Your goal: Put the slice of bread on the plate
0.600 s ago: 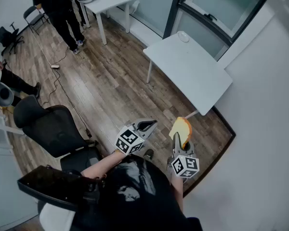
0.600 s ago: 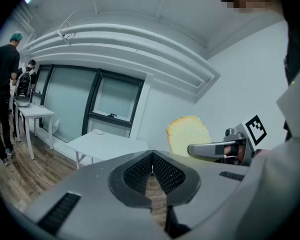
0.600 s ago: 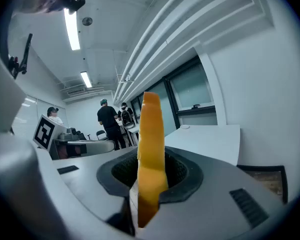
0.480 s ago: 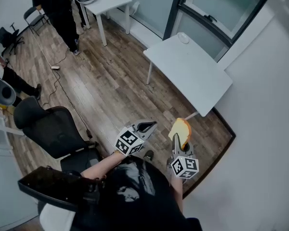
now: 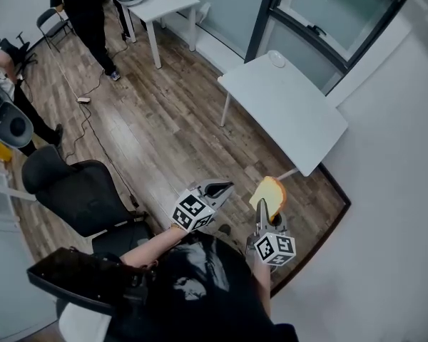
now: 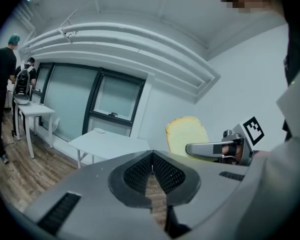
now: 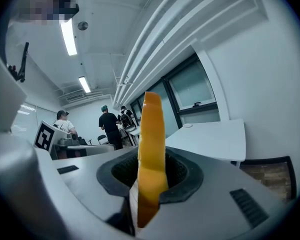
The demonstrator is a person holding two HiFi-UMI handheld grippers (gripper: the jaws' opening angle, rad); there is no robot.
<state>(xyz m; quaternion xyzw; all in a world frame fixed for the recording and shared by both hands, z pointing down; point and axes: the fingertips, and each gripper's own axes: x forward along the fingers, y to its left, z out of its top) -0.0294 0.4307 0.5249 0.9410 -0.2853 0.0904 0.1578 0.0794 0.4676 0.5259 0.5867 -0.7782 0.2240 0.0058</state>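
My right gripper (image 5: pixel 266 206) is shut on a slice of bread (image 5: pixel 268 191), yellow-crusted and pale-faced, held upright on edge above the wooden floor. In the right gripper view the bread (image 7: pixel 151 154) stands edge-on between the pads. The left gripper view has the same slice (image 6: pixel 186 135) to the right, in the right gripper (image 6: pixel 202 148). My left gripper (image 5: pixel 220 189) is shut and holds nothing; its pads meet at the tips (image 6: pixel 151 160). A small white plate (image 5: pixel 273 55) lies at the far end of a white table (image 5: pixel 292 116), well ahead of both grippers, and shows as the plate (image 6: pixel 98 130) and the plate (image 7: pixel 188 125).
A black office chair (image 5: pixel 78 191) stands at the left. A second white table (image 5: pixel 160 2) is at the back with a person (image 5: pixel 89 16) in black beside it. A cable (image 5: pixel 93 130) runs across the wood floor. A white wall (image 5: pixel 392 191) closes the right side.
Both grippers keep their place and the bread stays gripped. The head view has shifted slightly, and a person at the left edge has moved.
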